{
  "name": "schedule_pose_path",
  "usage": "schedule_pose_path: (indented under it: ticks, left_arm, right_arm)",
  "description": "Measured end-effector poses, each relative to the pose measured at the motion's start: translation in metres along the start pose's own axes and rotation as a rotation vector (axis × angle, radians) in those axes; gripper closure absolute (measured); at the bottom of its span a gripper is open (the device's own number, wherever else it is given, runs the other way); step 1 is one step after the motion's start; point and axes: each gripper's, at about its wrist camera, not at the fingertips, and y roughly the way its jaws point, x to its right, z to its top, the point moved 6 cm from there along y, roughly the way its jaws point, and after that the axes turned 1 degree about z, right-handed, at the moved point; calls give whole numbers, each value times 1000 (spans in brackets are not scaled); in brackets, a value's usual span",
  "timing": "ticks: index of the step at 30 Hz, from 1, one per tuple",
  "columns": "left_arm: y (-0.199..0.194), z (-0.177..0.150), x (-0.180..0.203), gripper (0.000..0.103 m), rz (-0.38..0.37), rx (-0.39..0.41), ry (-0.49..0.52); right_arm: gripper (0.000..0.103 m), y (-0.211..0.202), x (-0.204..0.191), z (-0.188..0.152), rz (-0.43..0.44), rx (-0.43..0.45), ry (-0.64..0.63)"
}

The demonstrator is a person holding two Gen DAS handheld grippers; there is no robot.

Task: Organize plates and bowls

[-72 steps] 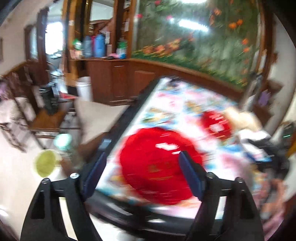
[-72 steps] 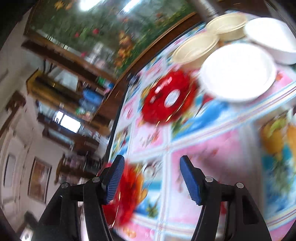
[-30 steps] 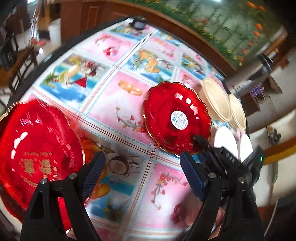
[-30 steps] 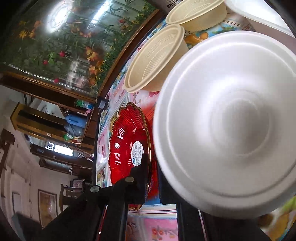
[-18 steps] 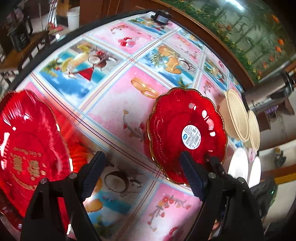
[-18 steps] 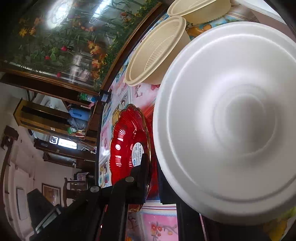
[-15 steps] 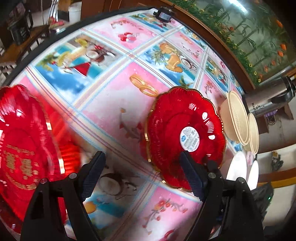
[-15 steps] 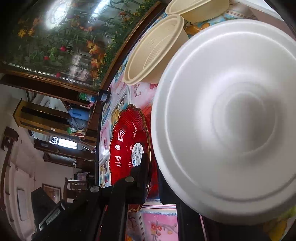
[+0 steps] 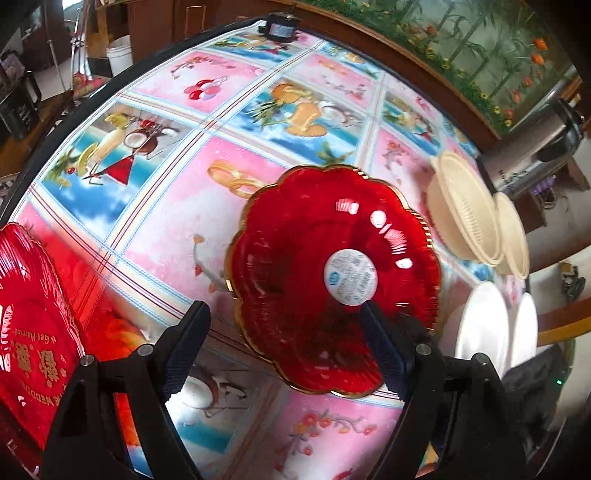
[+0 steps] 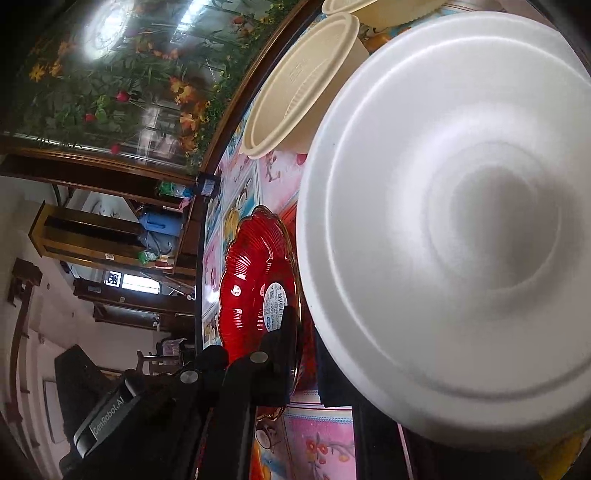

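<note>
Your right tongs pinch the scalloped red glass plate; your left tongs gape wide above the bench.

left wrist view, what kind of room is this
Probably a home dining room: a table under a fruit-print tablecloth, red plates and cream bowls set out, a wooden cabinet behind.

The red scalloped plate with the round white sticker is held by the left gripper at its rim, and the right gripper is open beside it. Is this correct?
Not quite: the grippers are swapped. The right gripper is shut on the rim of the red scalloped plate, as the right wrist view shows. The left gripper is open and holds nothing, seen in the left wrist view.
</note>
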Motion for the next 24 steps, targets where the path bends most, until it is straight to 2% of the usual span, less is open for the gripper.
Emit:
schedule_pose_path:
  ticks: [4, 13, 14, 16, 17, 22, 24]
  left_arm:
    - [13, -2, -9, 20, -41, -52, -63]
    - [14, 3, -6, 22, -97, -34, -53]
    - [14, 2, -5, 25, -96, -24, -42]
    - [13, 1, -3, 58, -100, -9, -15]
    - [13, 1, -3, 62, -88, -7, -4]
    - [14, 3, -14, 93, -77, 9, -27]
    - [13, 4, -16, 93, -89, 21, -31]
  right_arm:
    - [94, 0, 1, -1, 0, -4, 7]
    - [95, -2, 5, -2, 3, -8, 19]
    - [95, -2, 5, -2, 3, -9, 21]
    - [94, -2, 6, -2, 3, -10, 23]
    - [94, -3, 6, -3, 3, -10, 23]
    - [93, -3, 7, -1, 1, 0, 29]
    - [93, -4, 7, -1, -1, 5, 27]
